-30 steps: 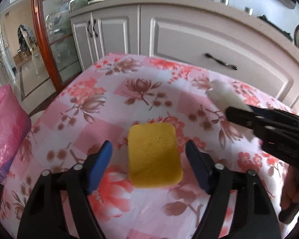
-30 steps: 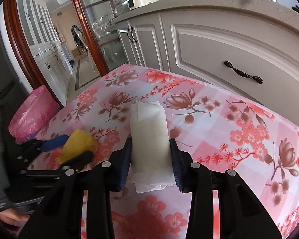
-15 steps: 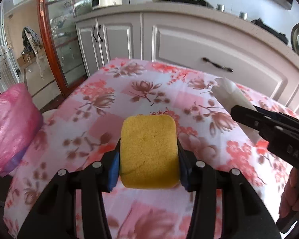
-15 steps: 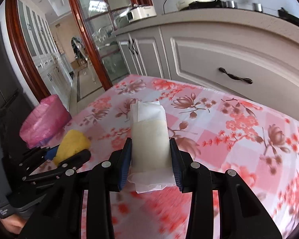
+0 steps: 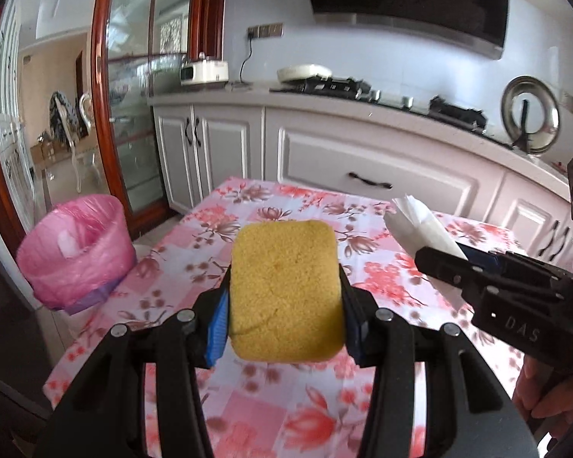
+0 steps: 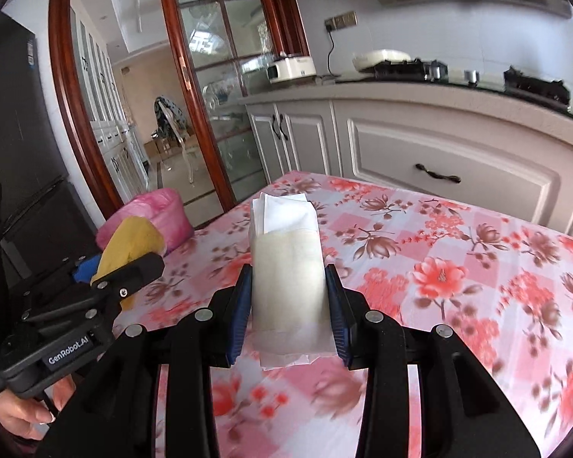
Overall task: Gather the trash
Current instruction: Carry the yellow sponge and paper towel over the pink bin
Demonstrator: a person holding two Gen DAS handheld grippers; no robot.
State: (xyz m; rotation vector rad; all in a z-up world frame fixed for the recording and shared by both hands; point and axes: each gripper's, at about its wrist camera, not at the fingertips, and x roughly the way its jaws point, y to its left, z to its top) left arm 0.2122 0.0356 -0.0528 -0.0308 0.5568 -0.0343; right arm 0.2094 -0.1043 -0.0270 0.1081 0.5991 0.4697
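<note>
Gripping sponge (image 5: 286, 290) in my left gripper (image 5: 284, 324) | right gripper (image 6: 288, 316) is clamping folded tissue (image 6: 286, 267) | floral tablecloth (image 5: 363, 278) is filling lower frame | pink-lined bin (image 5: 76, 252) is sitting at left | cabinets (image 5: 363, 160) are spanning centre frame

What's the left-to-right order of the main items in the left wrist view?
pink-lined bin → yellow sponge in the left gripper → white folded paper → right gripper

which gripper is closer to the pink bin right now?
Left. The left gripper, shut on the yellow sponge, is on the side of the pink bin. The right gripper, holding the folded tissue, sits beyond it, farther off.
</note>
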